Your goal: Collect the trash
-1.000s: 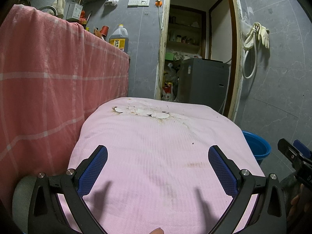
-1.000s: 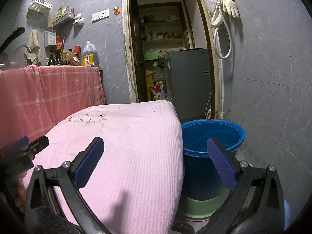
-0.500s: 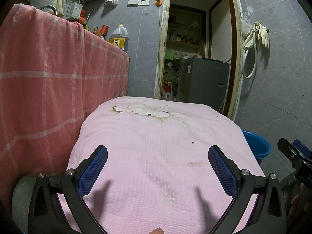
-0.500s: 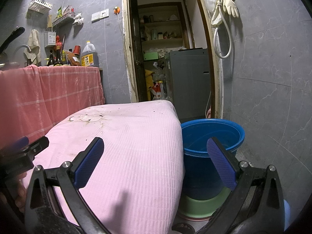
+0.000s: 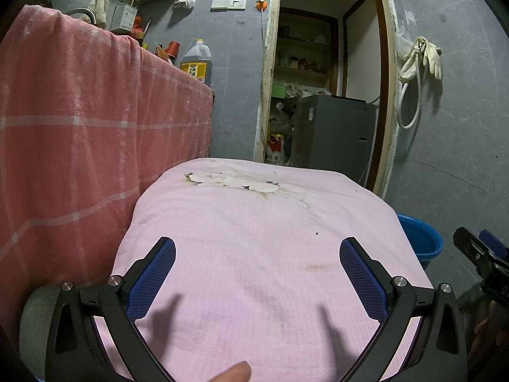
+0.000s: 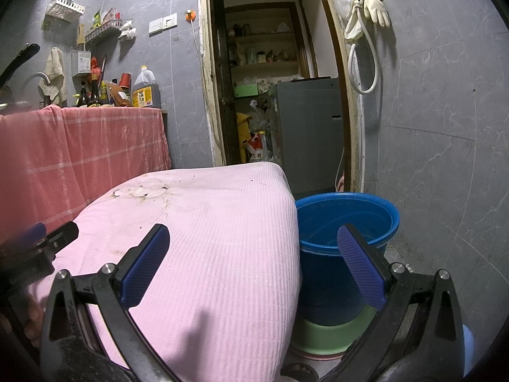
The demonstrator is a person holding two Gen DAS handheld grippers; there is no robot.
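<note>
Room: grey-tiled kitchen, pink cloth (image 5: 261, 254) over a table.
Trash: pale scraps (image 5: 232, 180) at the cloth's far end.
Bucket (image 6: 346, 219): beside the table, right.
Left gripper (image 5: 257, 273): wide, empty.
Right gripper (image 6: 254, 254): wide, empty.
Tip: reach far, pinch scraps low, avoid snagging cloth.

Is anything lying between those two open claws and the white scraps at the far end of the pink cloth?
Nothing visible does. The left gripper and right gripper have open, empty jaws, and only bare stained pink cloth lies before the white scraps. The blue bucket stands off the cloth's right edge.
</note>
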